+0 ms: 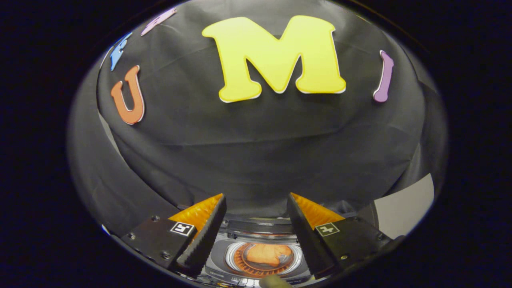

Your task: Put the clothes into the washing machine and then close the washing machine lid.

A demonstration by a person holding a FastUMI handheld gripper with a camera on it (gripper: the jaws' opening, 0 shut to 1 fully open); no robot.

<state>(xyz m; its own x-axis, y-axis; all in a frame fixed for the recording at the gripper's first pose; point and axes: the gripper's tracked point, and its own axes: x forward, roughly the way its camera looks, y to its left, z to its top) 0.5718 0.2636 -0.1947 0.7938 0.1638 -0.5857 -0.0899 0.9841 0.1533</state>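
- The clothes [267,254] are a crumpled, soft orange bundle, folded over on itself into a rounded lump with a lighter, peach tone on its upper folds.
- The washing machine [236,262] is a small grey top-loader seen from above; its round drum opening has a pale shiny ring around it and an orange ribbed inner wall.
- The bundle lies inside that drum, resting at its middle, with the ribbed wall showing around it on the near side and to the left.
- The lid [259,226] stands raised at the far side of the opening, a dark curved band with a lighter rim, so the drum is uncovered.
- The tongs [256,208] are spread wide apart and hold nothing; neither finger touches the clothes or the machine.
- The machine and the clothes sit below and between the two fingers, nearer their bases than their tips, well apart from them.
- Beyond the fingertips hangs the booth's black cloth wall [256,152]; a pale grey panel [404,208] shows past the right finger.
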